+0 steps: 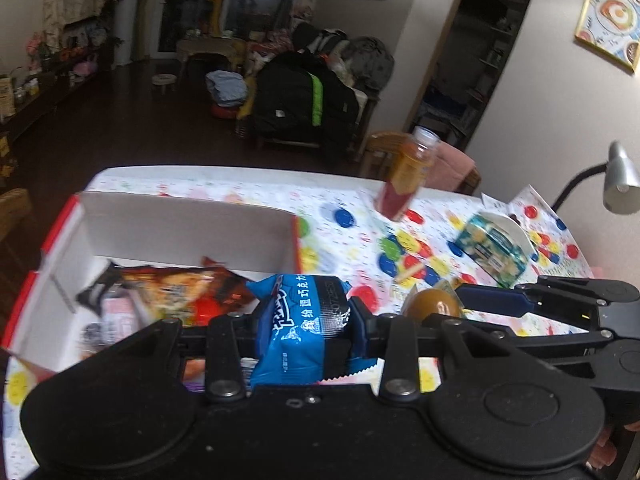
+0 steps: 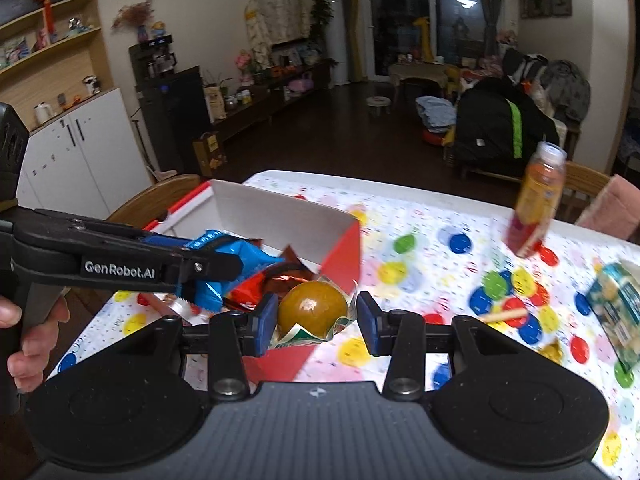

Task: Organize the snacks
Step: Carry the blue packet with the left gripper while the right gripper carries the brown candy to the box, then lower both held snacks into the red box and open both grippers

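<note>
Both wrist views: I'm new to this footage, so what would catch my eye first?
The blue snack packet, clamped in the left gripper over the white-and-red box. Next, the round brown snack in a clear wrapper, between the open fingers of the right gripper. Behind, a juice bottle stands on the dotted tablecloth.

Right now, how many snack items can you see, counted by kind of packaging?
Soft packets: 3, the blue packet in the left gripper, the orange packet in the box, the round brown snack
Bottles: 1, the bottle
Cartons: 1, the teal carton
Total: 5
</note>
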The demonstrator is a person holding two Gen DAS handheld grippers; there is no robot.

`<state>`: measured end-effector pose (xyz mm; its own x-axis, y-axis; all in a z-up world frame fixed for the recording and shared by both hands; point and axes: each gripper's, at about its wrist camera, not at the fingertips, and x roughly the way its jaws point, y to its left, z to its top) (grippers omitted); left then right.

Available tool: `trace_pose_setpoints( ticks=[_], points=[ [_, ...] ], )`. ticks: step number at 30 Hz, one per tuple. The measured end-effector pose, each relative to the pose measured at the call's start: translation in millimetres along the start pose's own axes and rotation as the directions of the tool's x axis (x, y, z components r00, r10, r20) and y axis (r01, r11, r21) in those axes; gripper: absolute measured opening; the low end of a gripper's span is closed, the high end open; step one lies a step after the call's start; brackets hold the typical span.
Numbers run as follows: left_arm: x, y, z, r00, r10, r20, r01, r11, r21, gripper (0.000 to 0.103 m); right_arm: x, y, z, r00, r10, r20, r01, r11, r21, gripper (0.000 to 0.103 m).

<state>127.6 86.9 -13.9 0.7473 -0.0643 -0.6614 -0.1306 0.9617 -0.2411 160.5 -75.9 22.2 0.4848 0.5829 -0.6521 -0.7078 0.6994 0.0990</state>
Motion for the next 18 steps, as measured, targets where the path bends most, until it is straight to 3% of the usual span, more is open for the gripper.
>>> trace_pose_setpoints(
  ticks=[10,18],
  points=[
    [-24.5,66.1,7.8,0.996,0.083,0.04,-0.081,0.996,-0.045,0.036,32.7,39.3,10.5,1.0,0.012,-0.02,-0.012,0.999,-0.034,0.042],
    [-13.4,113.3,16.9,0.987,0.159,0.03,-0.157,0.986,-0.047,0.036,72.9,53.7,16.2,0.997,-0.03,-0.064,0.028,0.999,-0.044,0.042]
  ],
)
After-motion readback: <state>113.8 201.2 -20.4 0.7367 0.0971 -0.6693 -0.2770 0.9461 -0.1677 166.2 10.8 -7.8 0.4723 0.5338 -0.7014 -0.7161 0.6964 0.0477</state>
